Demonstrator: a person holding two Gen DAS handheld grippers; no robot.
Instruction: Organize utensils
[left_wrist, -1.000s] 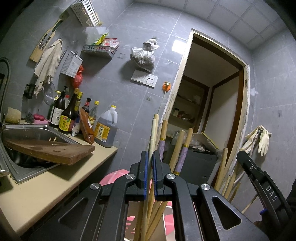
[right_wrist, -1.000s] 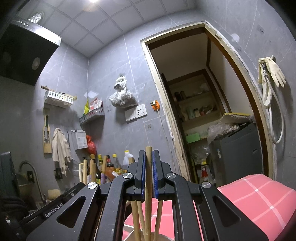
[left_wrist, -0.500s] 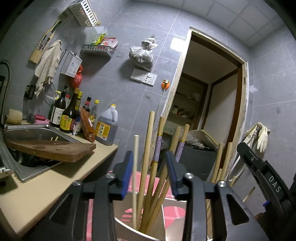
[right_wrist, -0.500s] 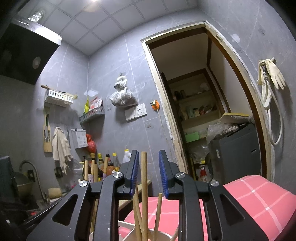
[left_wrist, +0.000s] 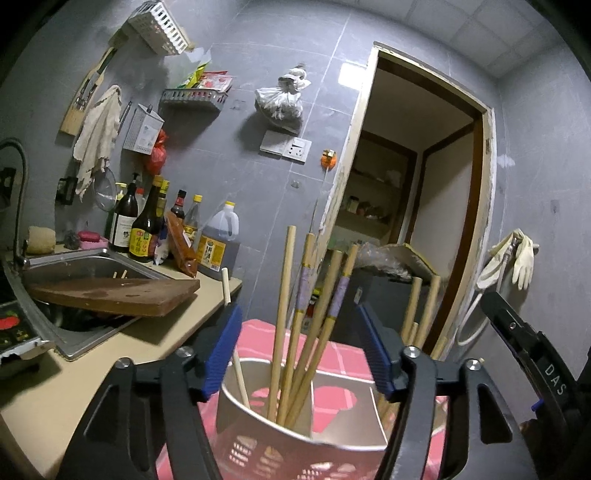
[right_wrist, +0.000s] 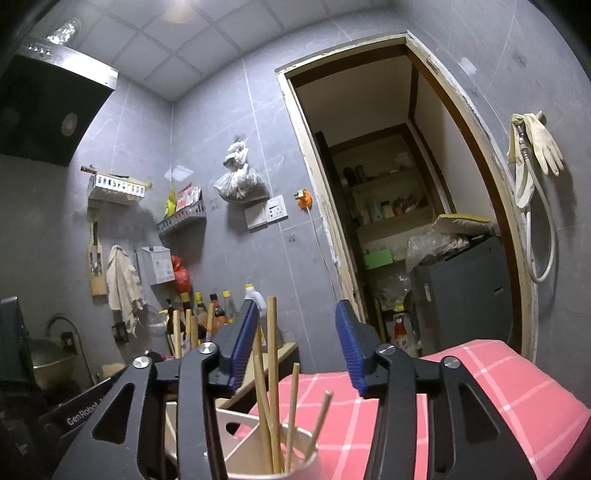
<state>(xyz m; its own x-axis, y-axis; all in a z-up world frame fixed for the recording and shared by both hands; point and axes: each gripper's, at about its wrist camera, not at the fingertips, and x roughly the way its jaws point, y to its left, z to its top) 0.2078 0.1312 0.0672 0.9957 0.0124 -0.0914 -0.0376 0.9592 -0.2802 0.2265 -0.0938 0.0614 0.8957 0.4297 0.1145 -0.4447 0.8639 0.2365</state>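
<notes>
Blue pads, left gripper (left_wrist: 299, 347): jaws were opening, about half spread; chopstick bundle (left_wrist: 310, 325) stood between them, untouched by either pad. A second before they had been clamped on it.
Blue pads, right gripper (right_wrist: 295, 347): also opening; one tall chopstick (right_wrist: 272, 354) stood just inside the left pad, not pinched. It too had been gripped a second before.
Left-side holder (left_wrist: 295, 421): metal-walled compartment directly below the left jaws; sticks leaned upright in it, one pale stick (left_wrist: 232, 332) apart against the near-left wall.
Right-side holder (right_wrist: 280, 458): pale cup below the right jaws, several sticks in it fanned out at different angles.
Change: both grips let go together, both views pulled back slightly from the sticks.
Meaning: both loads looked deposited; this placement step read as done.
Red checked cloth (right_wrist: 480, 387): behind both holders.
Counter (left_wrist: 74, 376): left of the left gripper, with cutting board (left_wrist: 114, 295) across the sink (left_wrist: 85, 258); two stick tips showed behind the board, so more may have been left to collect.
Far: bottles (left_wrist: 147, 229) along the wall, doorway (left_wrist: 417, 206) beyond.
</notes>
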